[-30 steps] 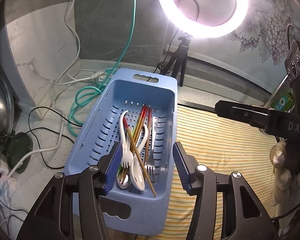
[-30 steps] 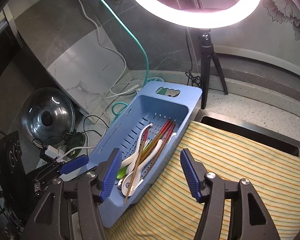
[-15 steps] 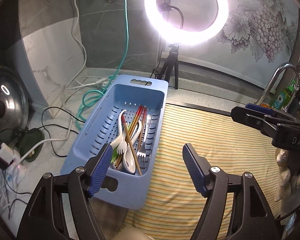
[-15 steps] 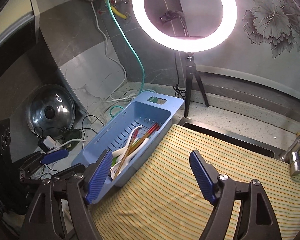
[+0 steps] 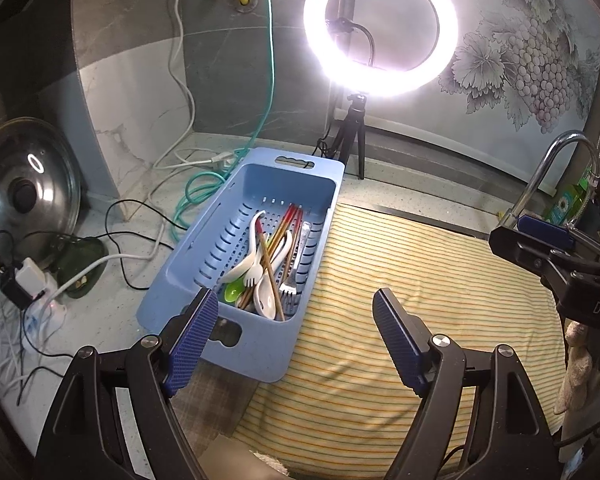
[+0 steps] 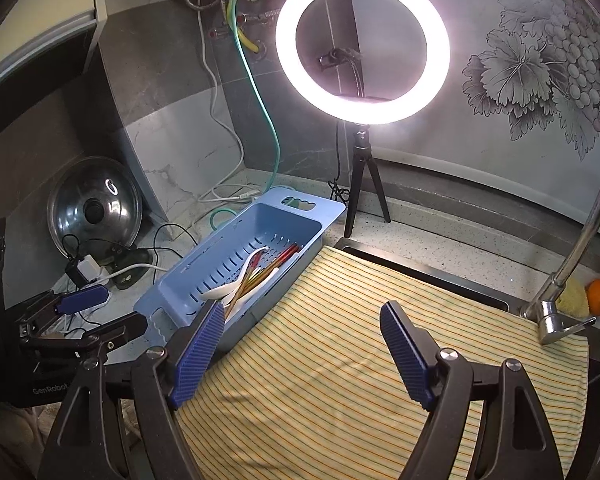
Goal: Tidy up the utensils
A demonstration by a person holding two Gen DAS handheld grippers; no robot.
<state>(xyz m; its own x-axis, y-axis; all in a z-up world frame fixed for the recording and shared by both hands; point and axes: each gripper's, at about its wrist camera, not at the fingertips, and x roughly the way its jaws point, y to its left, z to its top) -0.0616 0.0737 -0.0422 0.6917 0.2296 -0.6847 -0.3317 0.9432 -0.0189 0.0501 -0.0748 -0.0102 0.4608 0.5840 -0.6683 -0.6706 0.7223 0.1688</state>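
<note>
A blue slotted basket (image 5: 204,252) lies on the counter beside a yellow striped cloth (image 5: 420,280). In it are white spoons (image 5: 246,262), red-tipped chopsticks (image 5: 286,226), a metal fork (image 5: 290,286) and a green spoon (image 5: 233,292). My left gripper (image 5: 294,298) hovers back from the basket's near end, its jaws opening with nothing between them. My right gripper (image 6: 303,310) hangs open over the cloth (image 6: 360,340), to the right of the basket (image 6: 228,252), and holds nothing. Each gripper also shows at the edge of the other's view.
A lit ring light on a tripod (image 5: 354,136) stands behind the basket. A steel pot lid (image 5: 22,192), a power strip and tangled cables (image 5: 32,288) crowd the left counter. A faucet (image 6: 572,264) rises at the right, with an orange (image 6: 598,296) behind it.
Both grippers have drawn back and up from the basket, so it looks smaller and farther. Their jaws stand wider apart than a second ago. The utensils have not moved.
</note>
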